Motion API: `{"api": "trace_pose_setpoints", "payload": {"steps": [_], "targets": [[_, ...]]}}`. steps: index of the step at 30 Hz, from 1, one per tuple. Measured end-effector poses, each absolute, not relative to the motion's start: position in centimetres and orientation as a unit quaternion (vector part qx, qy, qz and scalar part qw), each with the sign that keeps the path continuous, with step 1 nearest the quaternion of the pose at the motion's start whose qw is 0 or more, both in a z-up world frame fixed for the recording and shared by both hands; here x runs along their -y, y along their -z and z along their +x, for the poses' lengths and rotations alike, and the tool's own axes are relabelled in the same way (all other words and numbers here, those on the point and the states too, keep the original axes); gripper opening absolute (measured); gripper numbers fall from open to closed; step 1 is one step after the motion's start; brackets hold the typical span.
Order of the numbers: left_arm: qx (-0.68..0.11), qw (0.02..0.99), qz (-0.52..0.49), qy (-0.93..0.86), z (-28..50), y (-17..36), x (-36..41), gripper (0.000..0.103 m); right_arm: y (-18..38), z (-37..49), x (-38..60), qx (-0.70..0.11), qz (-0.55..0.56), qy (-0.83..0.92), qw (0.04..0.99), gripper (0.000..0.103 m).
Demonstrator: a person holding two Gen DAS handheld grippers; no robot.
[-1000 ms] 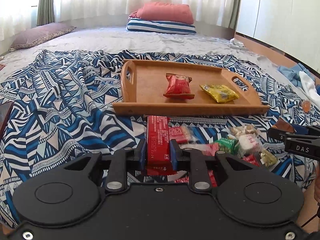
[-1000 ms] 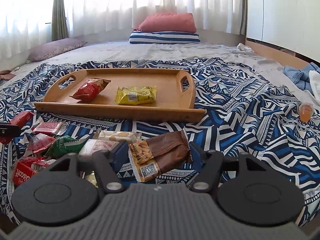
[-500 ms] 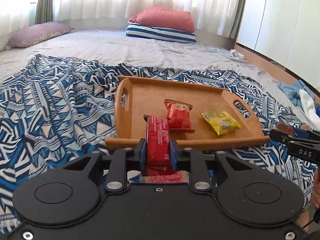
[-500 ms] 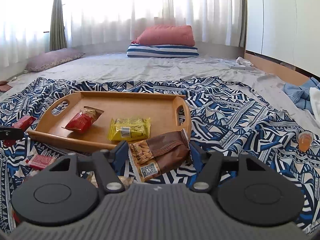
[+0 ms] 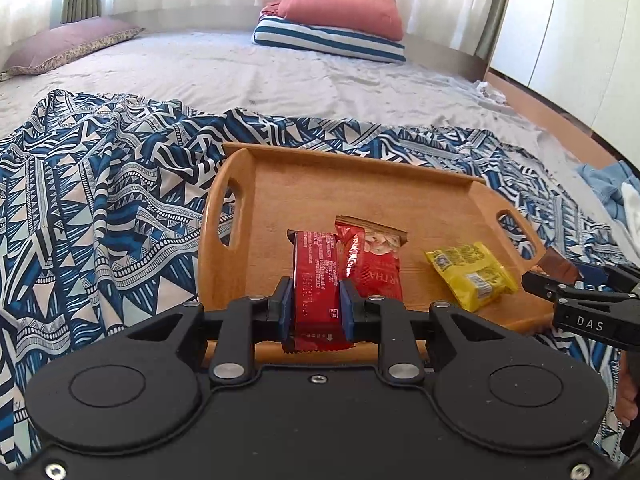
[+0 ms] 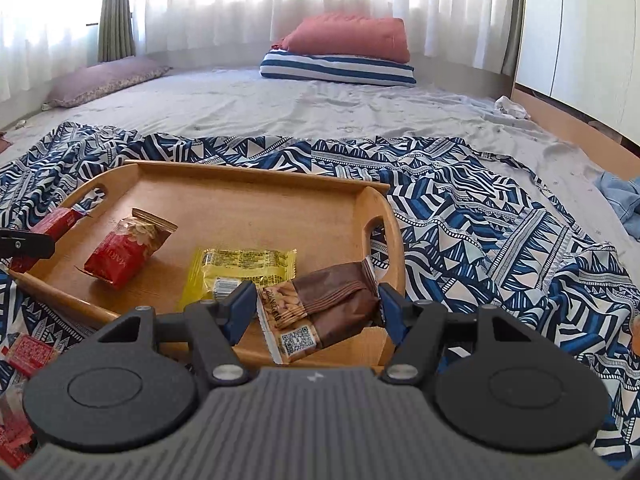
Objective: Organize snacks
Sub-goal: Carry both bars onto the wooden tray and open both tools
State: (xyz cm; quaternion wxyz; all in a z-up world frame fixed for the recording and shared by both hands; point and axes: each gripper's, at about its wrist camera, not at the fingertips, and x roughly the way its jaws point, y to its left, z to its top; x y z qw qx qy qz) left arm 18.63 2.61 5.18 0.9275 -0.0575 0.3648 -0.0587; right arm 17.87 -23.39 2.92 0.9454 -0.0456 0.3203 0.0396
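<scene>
**Two snacks carried over the tray**

While both snacks hang above the tray, neither is set down yet. The left tongs are pinching a red bar upright, just over the tray's near rim and right beside the red nut pack lying inside. The right tongs hold a brown nut bar crosswise and tilted, above the tray's near right corner, close to its right handle.

The risks, as I judge them: the brown bar sits askew with its ends pressed between widely spread pads, so it could twist free and fall on the tray's rim or outside it onto the blanket. A careless release of the red bar would land it on top of the nut pack rather than on bare wood to that pack's left. The two tongs work near each other over the tray's front and could knock together.

The tray holds the red nut pack at left of centre and a yellow packet to its right; the far half is bare. More red snacks lie on the blanket off the tray's near left corner
</scene>
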Motion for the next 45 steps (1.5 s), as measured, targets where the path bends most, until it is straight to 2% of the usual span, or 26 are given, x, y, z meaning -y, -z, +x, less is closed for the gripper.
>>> {"api": "trace_pose_setpoints", "payload": {"steps": [11,38,41,43,45], "targets": [[-0.372,0.925,-0.048,0.052,20.6,-3.4,-2.1,0.023,-1.0,20.2,22.8,-0.337,-0.076,-0.005,0.939,0.068],[-0.377,0.923,-0.044,0.054,21.3,-2.4,-1.5,0.023,0.1,21.9,21.5,-0.354,0.025,-0.086,0.931,0.071],[-0.376,0.924,-0.046,0.053,21.2,-2.4,-1.5,0.023,0.2,21.9,21.8,-0.355,0.032,-0.085,0.93,0.081],[-0.372,0.926,-0.047,0.054,21.0,-2.6,-1.5,0.027,0.3,21.8,21.8,-0.355,0.033,-0.083,0.931,0.085],[-0.366,0.928,-0.044,0.057,20.8,-2.9,-1.5,0.045,0.2,21.6,21.8,-0.351,0.034,-0.081,0.932,0.089]]}}
